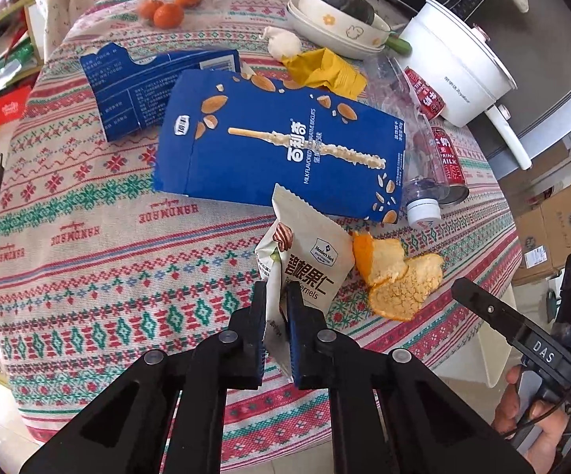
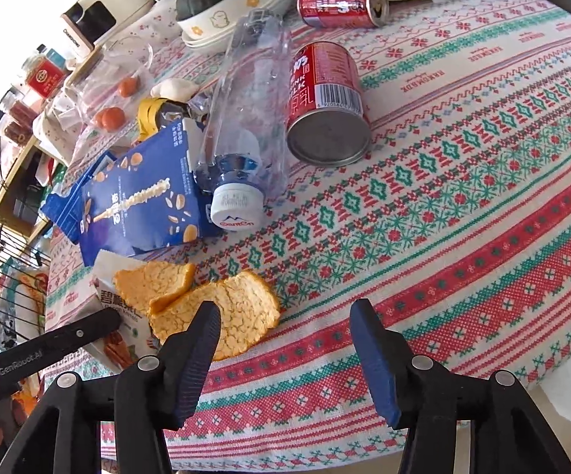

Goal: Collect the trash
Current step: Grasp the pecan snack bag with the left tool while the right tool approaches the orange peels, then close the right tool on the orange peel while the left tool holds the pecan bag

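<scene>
My left gripper is shut on a white pecan-kernel snack packet, its top end raised off the cloth. Orange peel lies just right of it; it also shows in the right wrist view, beside the packet. My right gripper is open and empty, low over the cloth just right of the peel. A blue biscuit box lies behind the packet, a second torn blue box further back. A clear plastic bottle and two red milk cans lie on the cloth.
A patterned tablecloth covers the round table. At the back stand stacked bowls with a dark squash, a white electric pot, tangerines, a yellow wrapper and a crumpled tissue. Cardboard boxes sit on the floor right.
</scene>
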The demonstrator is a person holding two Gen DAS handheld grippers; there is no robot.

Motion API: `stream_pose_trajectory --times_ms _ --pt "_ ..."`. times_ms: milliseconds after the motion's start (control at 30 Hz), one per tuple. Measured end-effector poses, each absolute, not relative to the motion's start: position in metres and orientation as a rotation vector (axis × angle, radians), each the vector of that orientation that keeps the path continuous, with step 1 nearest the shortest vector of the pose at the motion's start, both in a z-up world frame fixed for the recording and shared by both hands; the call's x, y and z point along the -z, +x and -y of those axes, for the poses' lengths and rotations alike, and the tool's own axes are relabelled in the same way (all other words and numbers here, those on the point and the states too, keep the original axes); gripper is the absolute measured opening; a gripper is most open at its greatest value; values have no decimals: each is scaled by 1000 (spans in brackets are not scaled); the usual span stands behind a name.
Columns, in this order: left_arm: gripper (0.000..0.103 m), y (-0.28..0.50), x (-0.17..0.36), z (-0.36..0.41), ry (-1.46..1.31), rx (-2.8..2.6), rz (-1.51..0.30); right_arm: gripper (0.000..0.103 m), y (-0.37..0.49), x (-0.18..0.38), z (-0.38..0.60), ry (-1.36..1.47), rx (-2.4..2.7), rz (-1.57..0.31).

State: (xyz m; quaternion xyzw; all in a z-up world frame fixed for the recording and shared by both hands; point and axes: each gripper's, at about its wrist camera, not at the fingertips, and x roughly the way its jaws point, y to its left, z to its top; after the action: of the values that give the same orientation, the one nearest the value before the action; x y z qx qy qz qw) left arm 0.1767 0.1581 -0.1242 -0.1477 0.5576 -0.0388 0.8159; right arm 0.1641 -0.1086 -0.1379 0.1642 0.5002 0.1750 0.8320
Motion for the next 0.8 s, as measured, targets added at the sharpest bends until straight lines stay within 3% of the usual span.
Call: stream_pose_trajectory --times_ms 533,800 --pt "9 148 108 -200 -220 75 -1141 60 148 124 38 144 -493 -967" --pt "9 143 111 -195 -202 104 -1155 60 147 157 -4 -68 -481 -987"
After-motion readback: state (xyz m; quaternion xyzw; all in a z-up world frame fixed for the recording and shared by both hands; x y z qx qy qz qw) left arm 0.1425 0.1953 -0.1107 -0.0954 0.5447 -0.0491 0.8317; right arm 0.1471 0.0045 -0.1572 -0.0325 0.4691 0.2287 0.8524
